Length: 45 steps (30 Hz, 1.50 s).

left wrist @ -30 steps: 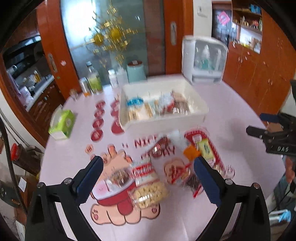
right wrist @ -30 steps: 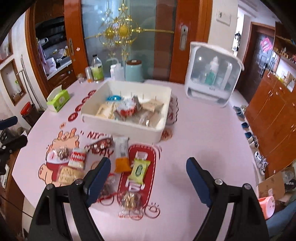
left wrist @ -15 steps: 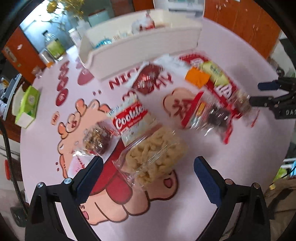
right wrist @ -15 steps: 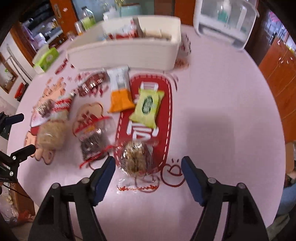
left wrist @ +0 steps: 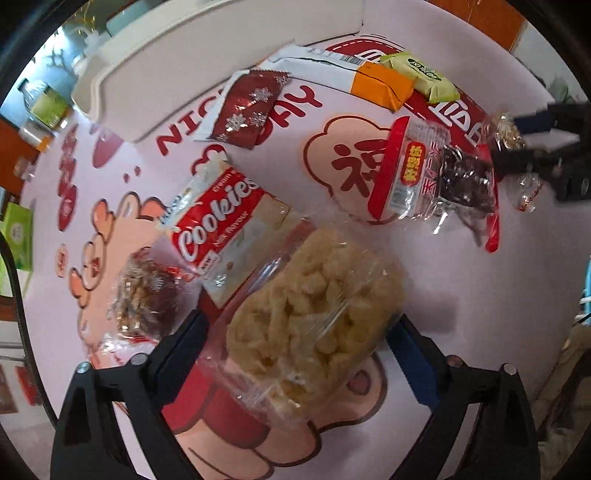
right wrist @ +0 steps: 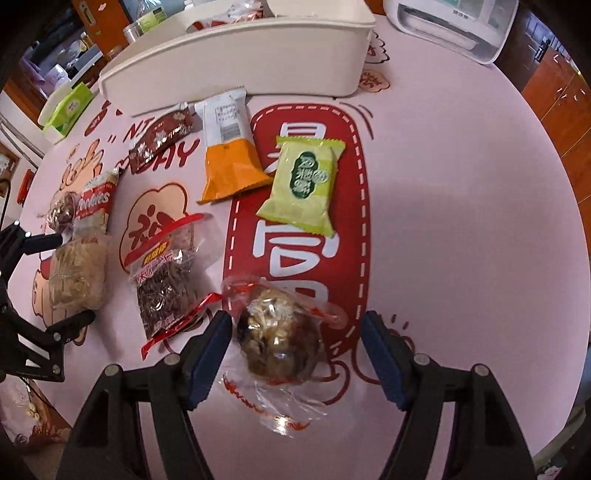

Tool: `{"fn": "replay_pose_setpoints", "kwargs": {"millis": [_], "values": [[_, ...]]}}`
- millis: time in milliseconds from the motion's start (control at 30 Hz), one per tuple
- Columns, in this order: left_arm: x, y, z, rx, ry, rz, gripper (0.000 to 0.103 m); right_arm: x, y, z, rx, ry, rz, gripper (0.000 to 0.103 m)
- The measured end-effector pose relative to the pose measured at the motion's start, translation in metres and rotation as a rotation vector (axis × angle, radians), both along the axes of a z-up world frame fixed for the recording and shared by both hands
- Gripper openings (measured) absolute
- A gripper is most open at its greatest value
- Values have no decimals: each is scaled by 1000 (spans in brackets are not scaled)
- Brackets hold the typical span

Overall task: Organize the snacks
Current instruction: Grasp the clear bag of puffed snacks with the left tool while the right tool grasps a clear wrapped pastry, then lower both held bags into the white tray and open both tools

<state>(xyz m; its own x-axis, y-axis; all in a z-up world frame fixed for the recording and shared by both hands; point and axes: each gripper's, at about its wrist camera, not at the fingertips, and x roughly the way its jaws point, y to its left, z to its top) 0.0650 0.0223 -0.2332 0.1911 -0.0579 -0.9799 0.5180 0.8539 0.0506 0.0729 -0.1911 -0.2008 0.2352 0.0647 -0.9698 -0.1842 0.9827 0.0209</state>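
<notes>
My left gripper (left wrist: 295, 350) points down over a clear bag of yellow puffs (left wrist: 314, 314). The bag lies between its closing jaws, and the pads do not press it. My right gripper (right wrist: 295, 332) straddles a round nut snack in clear wrap (right wrist: 280, 343). Its left pad is close to the wrap and its right pad stands apart. On the pink cloth lie a cookies pack (left wrist: 218, 221), a dark dried snack bag (right wrist: 166, 280), a green packet (right wrist: 303, 184), an orange-and-white packet (right wrist: 229, 147) and a red packet (left wrist: 247, 107). The white bin (right wrist: 236, 55) behind them holds several snacks.
A second nut snack (left wrist: 144, 295) lies left of the cookies. A green tissue box (right wrist: 70, 107) sits at the table's far left, with bottles (right wrist: 147, 18) behind the bin. A white appliance (right wrist: 461, 22) stands at the back right. The table's curved edge runs along the right.
Both grippers have dropped toward the table and tipped downward. The left now straddles the puffs bag, the right the nut snack. Both pairs of jaws have narrowed.
</notes>
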Motion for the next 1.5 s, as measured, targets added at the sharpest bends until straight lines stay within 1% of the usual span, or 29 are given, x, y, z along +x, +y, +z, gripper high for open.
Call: {"fn": "replay_pose_setpoints", "kwargs": {"millis": [33,67,100,167,233,300,367,500,633,700,800,867,933,1033,1233,1367,1467,1500], "values": [[2,1,0,-16,14,9,86,0,2,-2,-9,4,1,70],[3,1,1,-26,21,18,79,-2,4,-3,-29,0,6,64],[4,1,2,-28,25,26,75,-4,6,-3,-41,-9,15,62],[3,0,3,-17,22,43,72,-8,7,-3,-51,-15,16,61],[2,0,4,-15,26,73,71,-11,7,-3,-44,-13,4,58],[0,0,7,-37,38,112,69,-15,7,0,-39,-18,-7,54],[-4,1,11,-64,40,152,69,-20,6,4,-22,-18,-17,53],[-17,-3,27,-102,9,196,69,-31,8,15,3,-32,-28,53],[-26,-8,54,-151,-32,234,69,-39,12,31,30,-52,-19,53],[-29,-8,72,-170,-67,243,69,-38,12,38,42,-67,-10,53],[-30,-5,106,-201,-140,252,69,-34,14,55,66,-94,11,53],[-24,-2,126,-214,-185,262,69,-29,19,67,85,-114,27,53],[-18,2,147,-222,-234,271,69,-24,27,84,91,-153,47,53],[-1,12,179,-210,-308,289,69,-11,37,107,87,-206,76,53],[48,35,250,-185,-440,321,69,26,53,177,46,-345,123,53],[87,41,300,-176,-525,317,69,63,62,231,10,-445,124,54],[120,41,325,-153,-574,319,69,100,68,270,8,-509,111,55],[132,40,330,-152,-581,321,69,114,70,279,8,-520,102,55]]}}
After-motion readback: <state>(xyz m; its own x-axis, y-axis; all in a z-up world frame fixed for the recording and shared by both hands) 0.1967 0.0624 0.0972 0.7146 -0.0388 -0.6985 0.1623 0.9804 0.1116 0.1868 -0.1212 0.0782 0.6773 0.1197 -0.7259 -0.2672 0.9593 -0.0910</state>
